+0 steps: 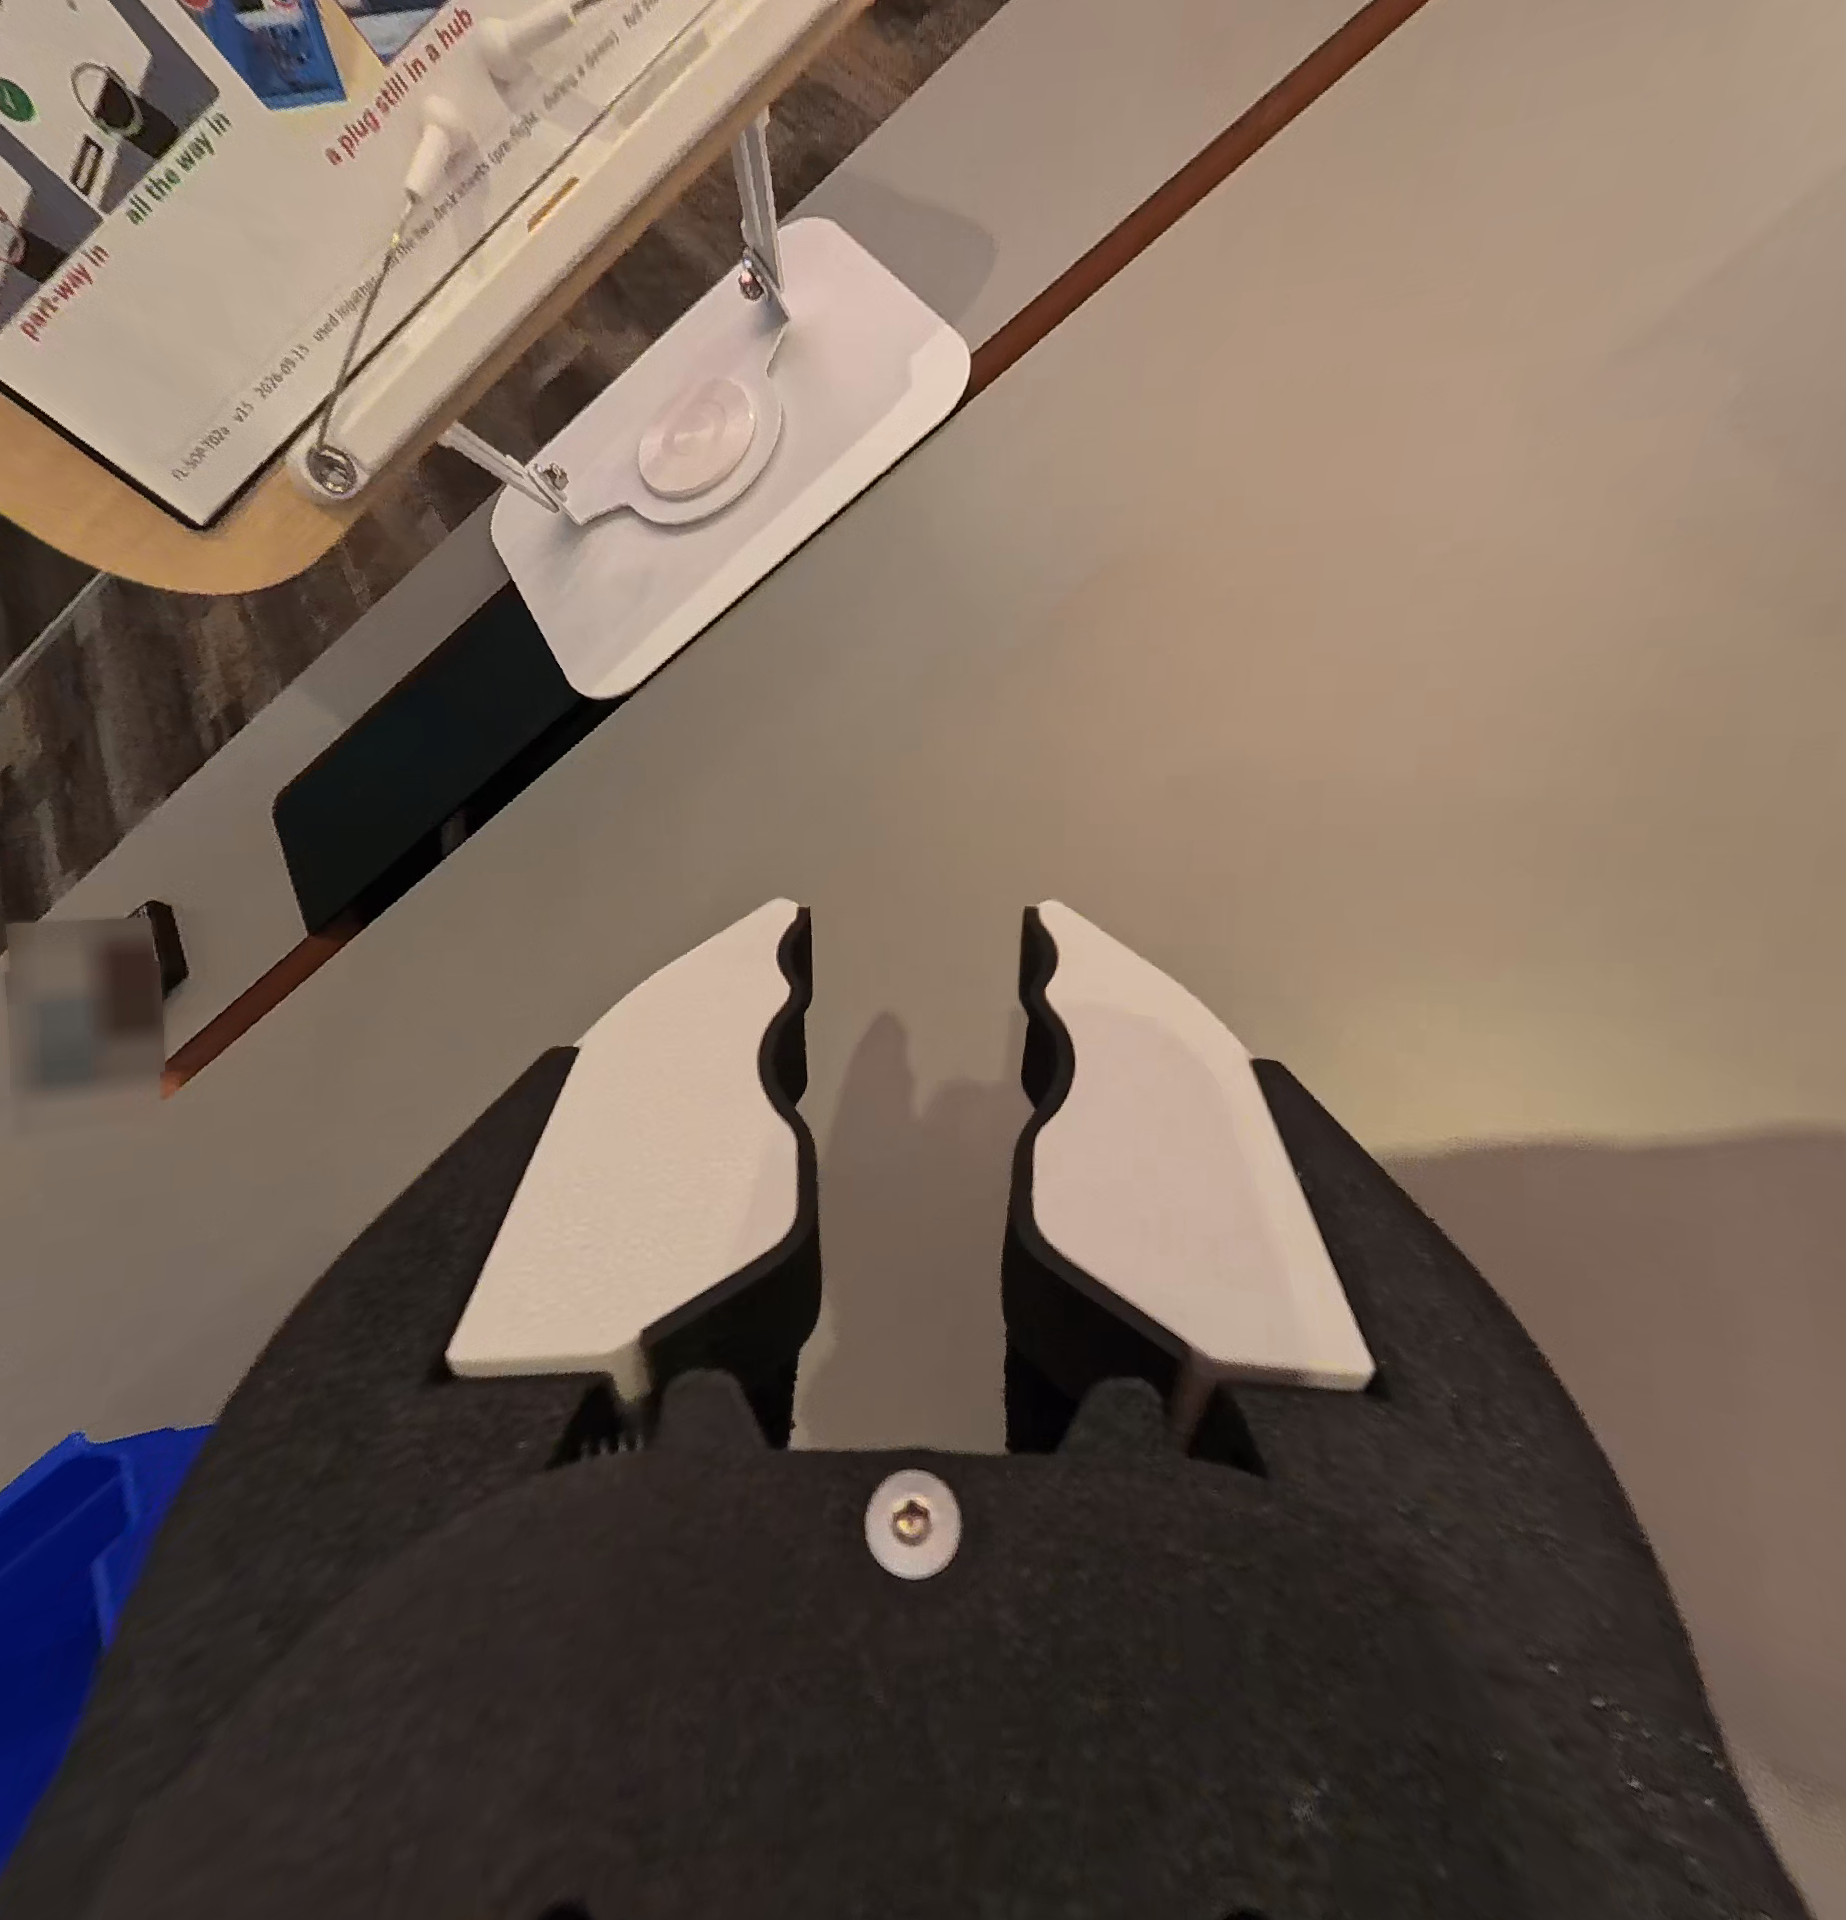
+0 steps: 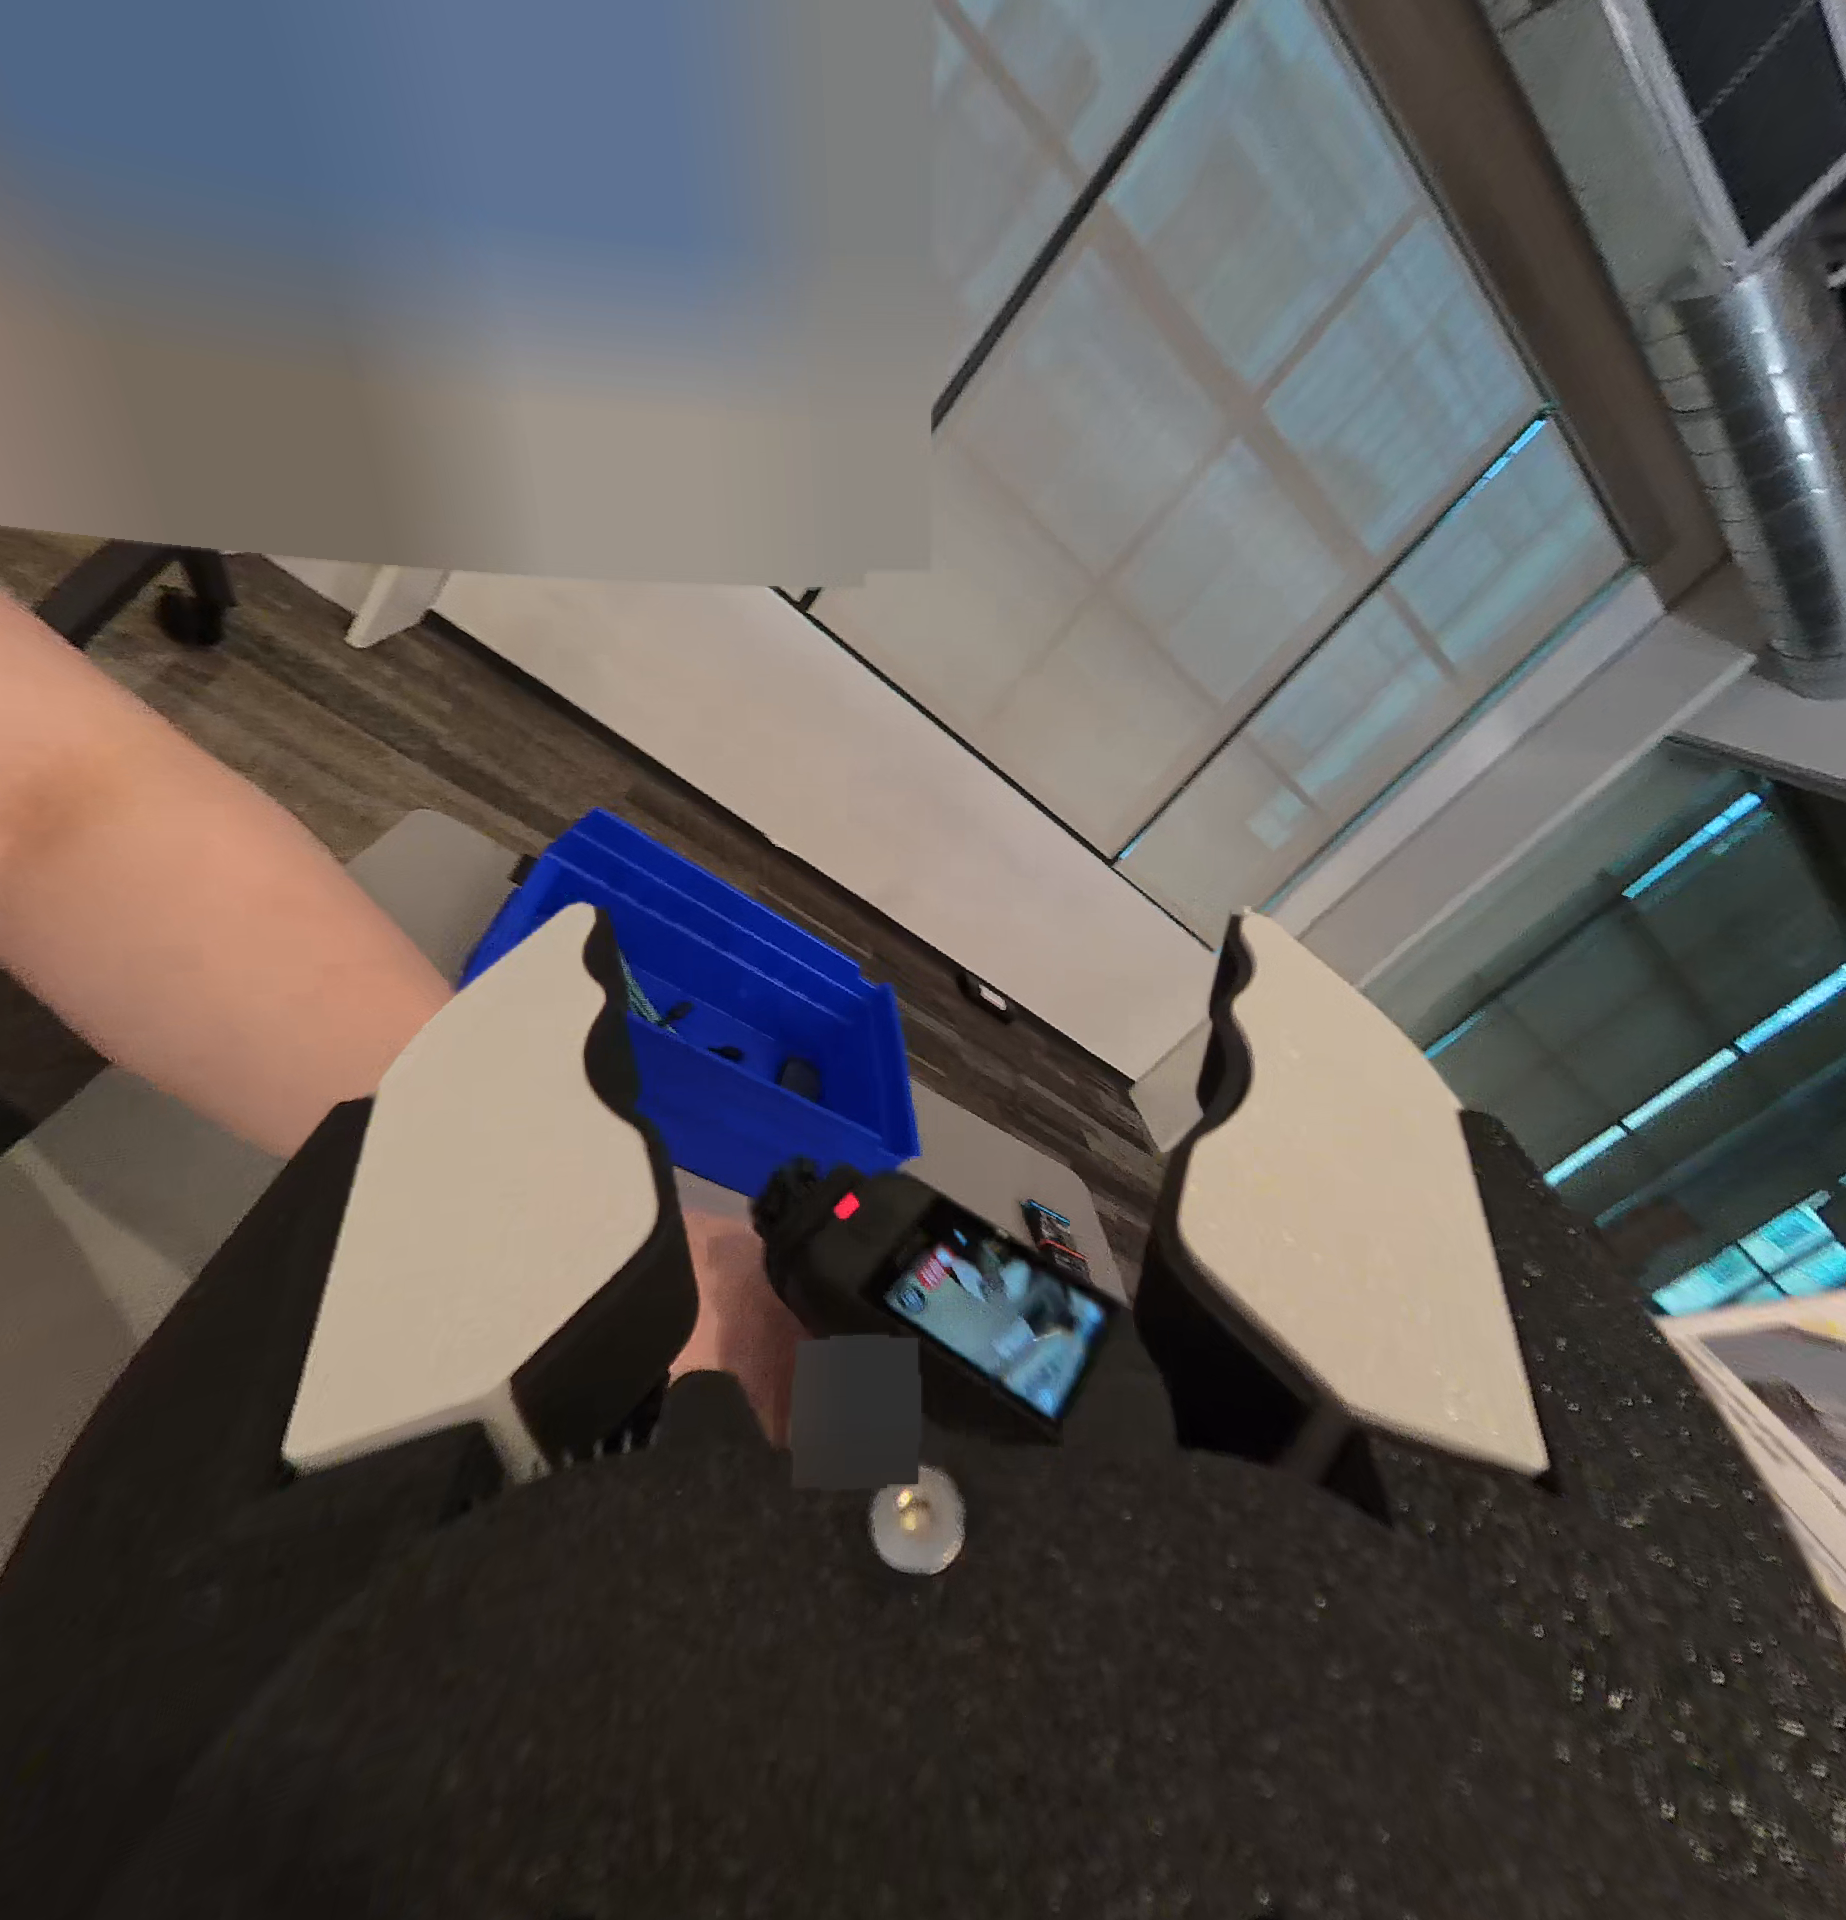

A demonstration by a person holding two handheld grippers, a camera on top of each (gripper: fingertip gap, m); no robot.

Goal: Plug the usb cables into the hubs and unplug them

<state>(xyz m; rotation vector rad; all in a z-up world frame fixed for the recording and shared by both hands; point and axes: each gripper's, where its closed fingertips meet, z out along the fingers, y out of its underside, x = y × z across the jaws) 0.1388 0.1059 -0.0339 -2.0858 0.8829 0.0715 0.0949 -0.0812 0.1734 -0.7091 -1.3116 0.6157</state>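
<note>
Neither USB cables nor hubs can be made out in either wrist view, so the plugging work looks not yet begun. The left gripper hangs over a bare stretch of the grey table, its white fingers a moderate gap apart and holding nothing, pointed toward 12 o'clock as if waiting for work. At 11 o'clock a white stand base sits at the table's far edge, its thin metal struts propping an instruction sheet on a wooden board, likely tilted up for reference during the task. A corner of a blue bin shows at 8 o'clock in this view.

The right gripper is tipped upward toward windows and ceiling ductwork, fingers spread wide and empty. Between them, lower down, lies what appears to be the left gripper's rear with its small camera, screen lit, gripped by a hand; a forearm reaches in from 9 o'clock. Beyond, the blue bin stands on the table at 11 o'clock with small dark items inside, too indistinct to name, though it may be where the cables are kept. A printed sheet edges in at 3 o'clock. Nothing obstructs either gripper, but the right one would need tilting down before it could reach anything.
</note>
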